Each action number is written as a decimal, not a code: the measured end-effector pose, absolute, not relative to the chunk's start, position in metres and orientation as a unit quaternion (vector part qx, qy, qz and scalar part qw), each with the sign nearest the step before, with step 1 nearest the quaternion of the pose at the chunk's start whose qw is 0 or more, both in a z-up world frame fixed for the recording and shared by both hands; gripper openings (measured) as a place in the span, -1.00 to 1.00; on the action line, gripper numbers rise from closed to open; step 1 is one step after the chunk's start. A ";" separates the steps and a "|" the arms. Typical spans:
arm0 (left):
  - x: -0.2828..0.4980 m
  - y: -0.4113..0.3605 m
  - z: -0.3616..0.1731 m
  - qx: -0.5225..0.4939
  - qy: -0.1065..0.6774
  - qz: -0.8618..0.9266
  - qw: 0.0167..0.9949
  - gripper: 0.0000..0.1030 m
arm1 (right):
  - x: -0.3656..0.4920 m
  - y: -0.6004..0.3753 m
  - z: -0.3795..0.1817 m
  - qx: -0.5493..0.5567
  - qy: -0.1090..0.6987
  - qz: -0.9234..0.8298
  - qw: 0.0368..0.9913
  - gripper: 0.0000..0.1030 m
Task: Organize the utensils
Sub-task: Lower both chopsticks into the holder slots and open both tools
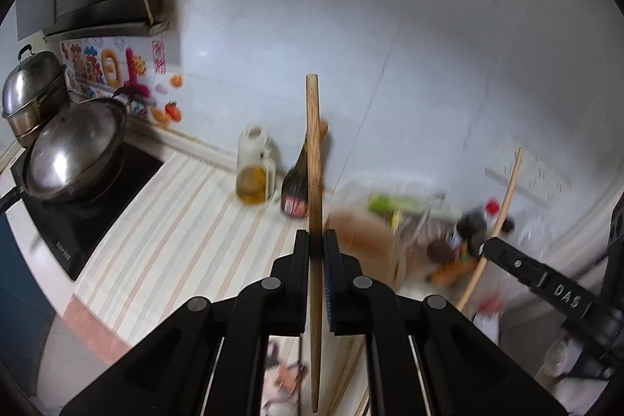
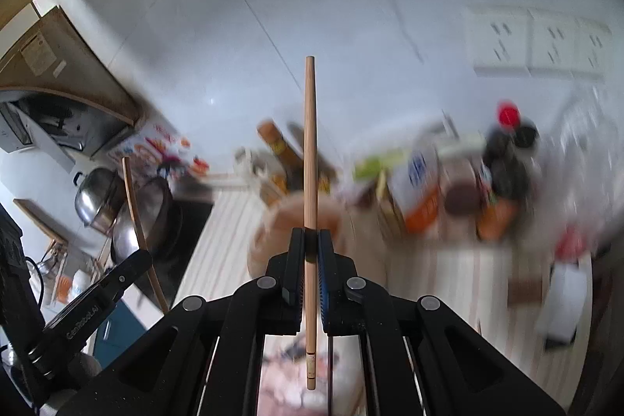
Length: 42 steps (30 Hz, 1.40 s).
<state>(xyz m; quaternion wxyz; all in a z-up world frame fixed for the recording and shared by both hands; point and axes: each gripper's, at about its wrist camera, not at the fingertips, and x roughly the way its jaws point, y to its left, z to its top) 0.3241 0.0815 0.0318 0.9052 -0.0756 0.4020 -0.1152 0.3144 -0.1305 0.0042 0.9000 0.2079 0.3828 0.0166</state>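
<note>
In the left wrist view my left gripper is shut on a wooden chopstick, which stands upright between the pads with its tip well above them. My right gripper is likewise shut on a thinner, paler chopstick. Each view catches the other gripper at its side: the right gripper with its chopstick, and the left gripper with its chopstick. Both are raised above the striped counter. A blurred brown round container lies below the right gripper.
A lidded wok and a steel steamer pot sit on a black cooktop at the left. An oil jug and a dark sauce bottle stand by the white tiled wall. Blurred bottles and packets crowd the right.
</note>
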 end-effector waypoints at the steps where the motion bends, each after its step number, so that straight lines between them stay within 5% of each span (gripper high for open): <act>1: 0.334 0.080 0.035 -0.080 0.398 -0.117 0.906 -0.92 | 0.326 -0.130 0.010 0.200 0.375 0.015 0.905 -0.88; 16: 0.452 0.023 0.015 -0.084 0.386 -0.150 0.906 -0.92 | 0.439 -0.148 0.002 0.184 0.324 0.002 0.928 -0.88; 28: 0.471 0.001 -0.026 -0.046 0.393 -0.151 0.906 -0.91 | 0.440 -0.148 -0.056 0.178 0.318 0.000 0.931 -0.88; 42: 0.485 -0.006 -0.034 -0.046 0.388 -0.160 0.907 -0.91 | 0.432 -0.142 -0.063 0.154 0.310 0.010 0.938 -0.88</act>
